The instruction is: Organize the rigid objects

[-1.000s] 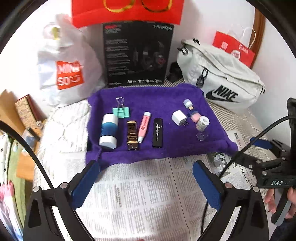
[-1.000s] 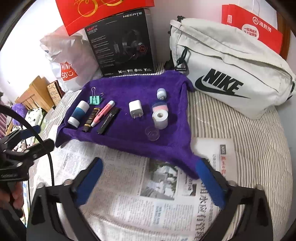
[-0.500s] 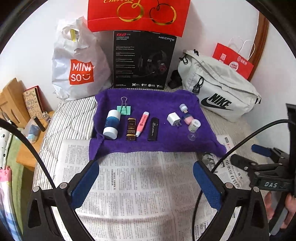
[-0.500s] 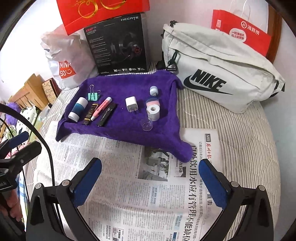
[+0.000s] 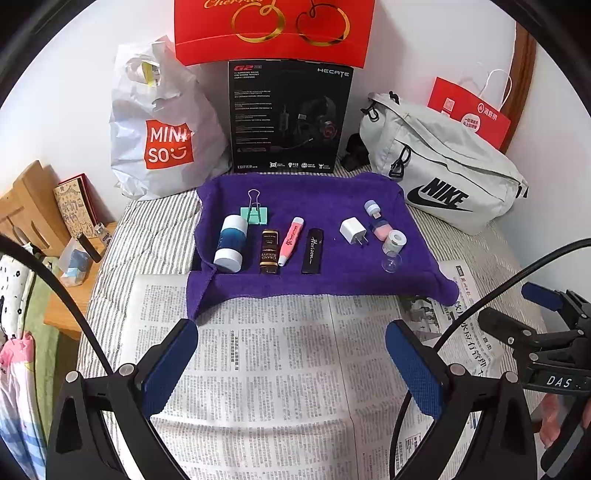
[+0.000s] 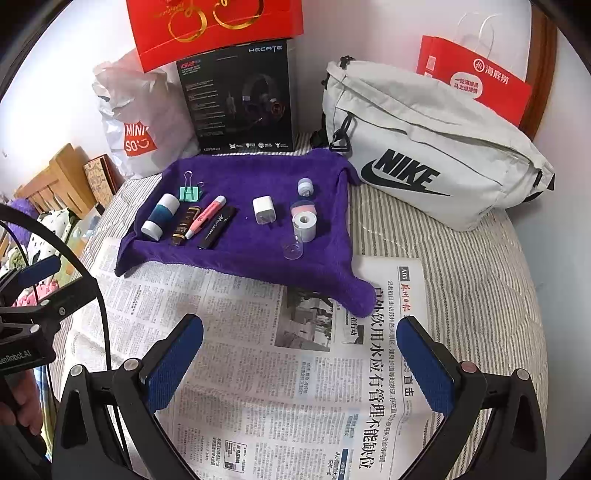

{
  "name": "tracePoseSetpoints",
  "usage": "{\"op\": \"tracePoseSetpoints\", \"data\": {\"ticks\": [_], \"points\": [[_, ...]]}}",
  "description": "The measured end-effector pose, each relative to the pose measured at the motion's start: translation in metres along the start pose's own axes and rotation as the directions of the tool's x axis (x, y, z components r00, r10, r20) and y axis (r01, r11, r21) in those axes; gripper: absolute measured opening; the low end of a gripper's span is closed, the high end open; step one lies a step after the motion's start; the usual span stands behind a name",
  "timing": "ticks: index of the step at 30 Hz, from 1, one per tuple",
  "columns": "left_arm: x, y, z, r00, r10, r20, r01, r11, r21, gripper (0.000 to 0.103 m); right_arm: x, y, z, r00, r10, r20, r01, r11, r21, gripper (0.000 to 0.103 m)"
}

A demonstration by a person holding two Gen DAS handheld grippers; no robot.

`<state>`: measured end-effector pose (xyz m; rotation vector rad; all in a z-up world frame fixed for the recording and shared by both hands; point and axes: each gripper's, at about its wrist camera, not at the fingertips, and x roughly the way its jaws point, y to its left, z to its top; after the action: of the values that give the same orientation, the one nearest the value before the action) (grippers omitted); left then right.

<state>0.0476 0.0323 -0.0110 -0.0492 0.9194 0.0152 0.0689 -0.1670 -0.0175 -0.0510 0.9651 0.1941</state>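
Across the lower half of both views, newspaper (image 5: 280, 369) spread flat over striped bedding (image 6: 461, 258). At the right of the frame, a grey Nike bag (image 5: 443, 173) leaning on the wall, a red paper bag (image 6: 476, 81) behind it. At top centre, a black headset box (image 5: 288, 118) under a red gift bag (image 5: 273, 29); to its left, a white Miniso bag (image 5: 162, 140).

In the middle of the frame, a purple towel (image 5: 314, 192) lying over the far edge of the newspaper, all the small rigid things on it. Left part of the towel, side by side: a blue-and-white bottle (image 5: 231, 243) on its side, a dark brown tube (image 5: 269, 251), a pink pen-shaped tube (image 5: 291, 242), a black flat stick (image 5: 314, 250). Just behind the bottle, a mint binder clip (image 5: 254, 212). Right part of the towel: a white charger plug (image 5: 352, 230), a small blue-capped piece (image 5: 370, 207), a pink-and-blue case (image 5: 382, 229), a white roll (image 5: 393, 240) touching a clear cap (image 5: 391, 263).

Low in the left wrist view, the left gripper (image 5: 291, 354) spread wide over bare newspaper, nothing between the blue pads (image 5: 170, 365). Low in the right wrist view, the right gripper (image 6: 303, 354) likewise wide apart and empty, well short of the towel; in the left wrist view, seen at the right edge with a hand (image 5: 554, 428) below it.
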Motion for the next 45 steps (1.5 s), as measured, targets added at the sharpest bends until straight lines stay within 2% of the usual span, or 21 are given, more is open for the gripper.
{"op": "tracePoseSetpoints", "data": {"ticks": [17, 45], "points": [[0.0048, 0.0015, -0.0004, 0.999, 0.025, -0.030, -0.024, 1.000, 0.006, 0.103, -0.0043, -0.0056, 0.0003, 1.000, -0.017, 0.002, 0.017, 1.000, 0.011, 0.103], [-0.0007, 0.0037, 0.0005, 0.999, 0.015, -0.036, -0.015, 1.000, 0.017, 0.103, -0.0092, -0.0030, 0.0002, 1.000, -0.029, 0.004, 0.029, 1.000, 0.002, 0.103]]}}
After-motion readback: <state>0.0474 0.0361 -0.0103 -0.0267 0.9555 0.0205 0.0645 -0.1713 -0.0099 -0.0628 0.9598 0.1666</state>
